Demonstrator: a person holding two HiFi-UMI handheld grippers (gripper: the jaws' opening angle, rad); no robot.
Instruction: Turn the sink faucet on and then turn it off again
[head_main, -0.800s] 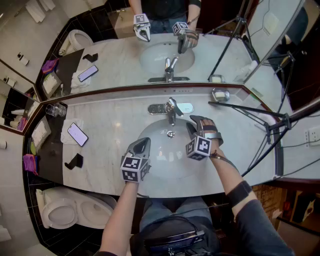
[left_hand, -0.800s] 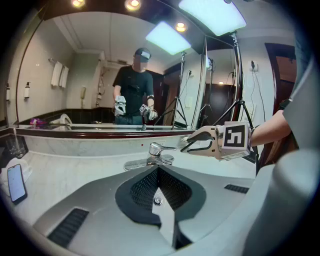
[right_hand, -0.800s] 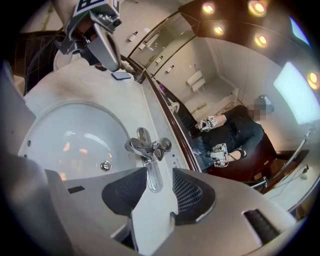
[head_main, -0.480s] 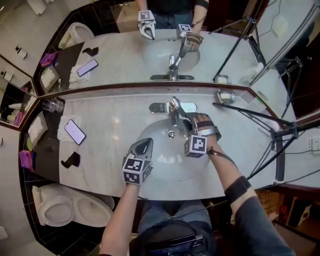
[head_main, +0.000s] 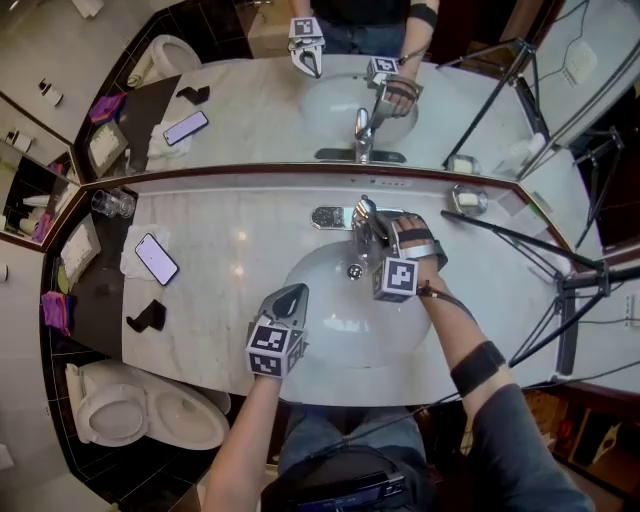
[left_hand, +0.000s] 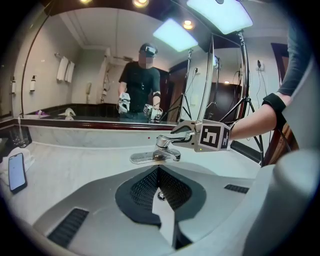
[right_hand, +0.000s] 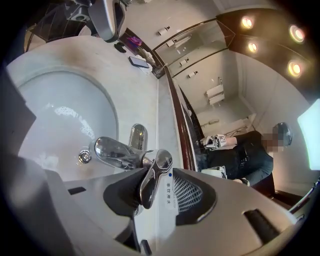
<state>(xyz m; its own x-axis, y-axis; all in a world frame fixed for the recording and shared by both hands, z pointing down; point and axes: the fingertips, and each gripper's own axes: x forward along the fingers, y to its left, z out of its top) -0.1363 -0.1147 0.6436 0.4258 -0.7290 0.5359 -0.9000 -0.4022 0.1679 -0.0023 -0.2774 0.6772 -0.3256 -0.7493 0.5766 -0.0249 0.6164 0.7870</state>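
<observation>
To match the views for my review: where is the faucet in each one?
Head view: faucet near centre, just above the middle.
Left gripper view: centre, beyond the jaws.
Right gripper view: lower centre, its lever between the jaws.
Shared landmark: phone on the counter.

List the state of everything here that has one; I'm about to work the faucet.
Lever: between the fingers of the right gripper, not clamped.
Spout: no water running.
Right gripper: open around the lever.
Left gripper: shut, empty, over the basin.
Phone: face up, screen dark.
Toilet: lid up.
</observation>
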